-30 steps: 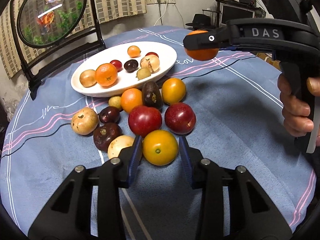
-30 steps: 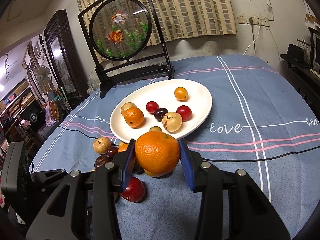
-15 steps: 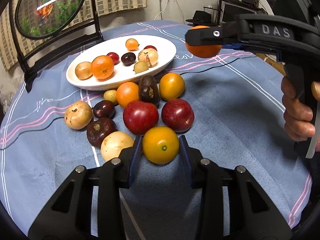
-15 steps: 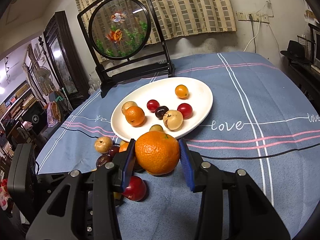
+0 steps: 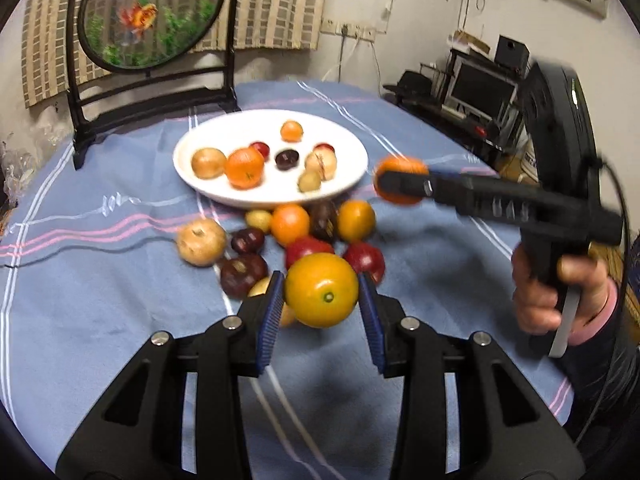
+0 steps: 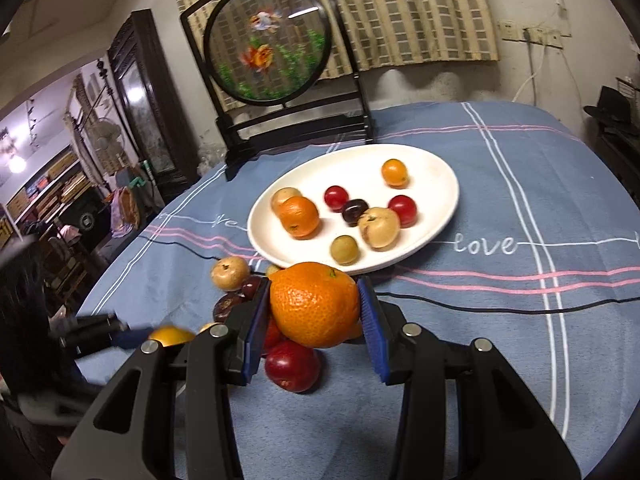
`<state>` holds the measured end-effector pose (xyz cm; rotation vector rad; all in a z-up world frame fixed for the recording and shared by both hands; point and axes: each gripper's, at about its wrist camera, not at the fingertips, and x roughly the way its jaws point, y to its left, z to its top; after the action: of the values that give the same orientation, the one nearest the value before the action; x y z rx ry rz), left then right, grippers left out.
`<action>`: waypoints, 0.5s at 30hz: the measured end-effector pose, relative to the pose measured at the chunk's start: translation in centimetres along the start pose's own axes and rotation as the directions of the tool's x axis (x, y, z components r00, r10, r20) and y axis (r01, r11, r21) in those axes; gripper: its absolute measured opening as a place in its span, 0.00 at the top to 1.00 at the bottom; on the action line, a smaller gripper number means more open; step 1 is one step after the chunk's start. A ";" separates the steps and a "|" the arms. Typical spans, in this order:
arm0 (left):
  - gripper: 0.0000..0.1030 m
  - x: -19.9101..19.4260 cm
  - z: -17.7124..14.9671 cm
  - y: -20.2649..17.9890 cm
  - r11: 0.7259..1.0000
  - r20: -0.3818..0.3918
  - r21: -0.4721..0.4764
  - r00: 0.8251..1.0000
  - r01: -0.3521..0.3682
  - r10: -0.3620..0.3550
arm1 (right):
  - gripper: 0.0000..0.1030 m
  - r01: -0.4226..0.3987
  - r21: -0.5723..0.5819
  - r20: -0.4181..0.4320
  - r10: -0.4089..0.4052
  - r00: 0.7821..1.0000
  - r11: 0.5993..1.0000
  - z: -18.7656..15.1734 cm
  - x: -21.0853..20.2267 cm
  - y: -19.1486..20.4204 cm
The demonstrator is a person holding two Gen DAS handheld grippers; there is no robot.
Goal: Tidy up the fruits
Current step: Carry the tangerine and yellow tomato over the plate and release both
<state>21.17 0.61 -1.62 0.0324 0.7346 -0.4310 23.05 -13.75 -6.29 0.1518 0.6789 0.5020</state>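
While both claws hold fruit above the cloth:
Left gripper: closed on 1 yellow-orange fruit, blue pads pressed to both its sides, raised clear of the pile below.
Right gripper: closed on 1 mandarin, pads tight on both flanks, hanging over the near rim of the plate.
Plate: 1, white, oval, at mid-table.
Fruit on plate: 8 counted in the right view; 2 orange, 2 red, 1 dark, 2 tan, 1 small greenish.
Loose pile: about 10 pieces on the cloth between plate and left gripper, touching one another; exact count uncertain where the held fruit covers some.
Tablecloth: 1, blue with pink, white and black lines, word "love" stitched beside the plate.
Goldfish screen: 1, round, in a black stand at the far table edge.
Open room: bare cloth wide to the right of the plate and in front of both grippers; far rim of plate near the screen's foot.
Edges: table edge curving away on both sides, furniture beyond it.
Left view only: hand with a pink cuff on the right gripper's handle; monitor and shelves at right.
Right view only: left gripper seen blurred from the side at lower left; lit room with a fan beyond.
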 end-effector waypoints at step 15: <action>0.63 7.8 14.5 6.6 0.995 -0.010 -0.081 0.998 -0.055 0.054 | 0.58 0.013 -0.032 0.055 -0.011 0.998 0.999 6.7 4.5 -0.2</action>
<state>38.16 1.22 3.29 -0.0223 0.7562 -0.3489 30.38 -11.57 -3.68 0.1302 0.6178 0.4956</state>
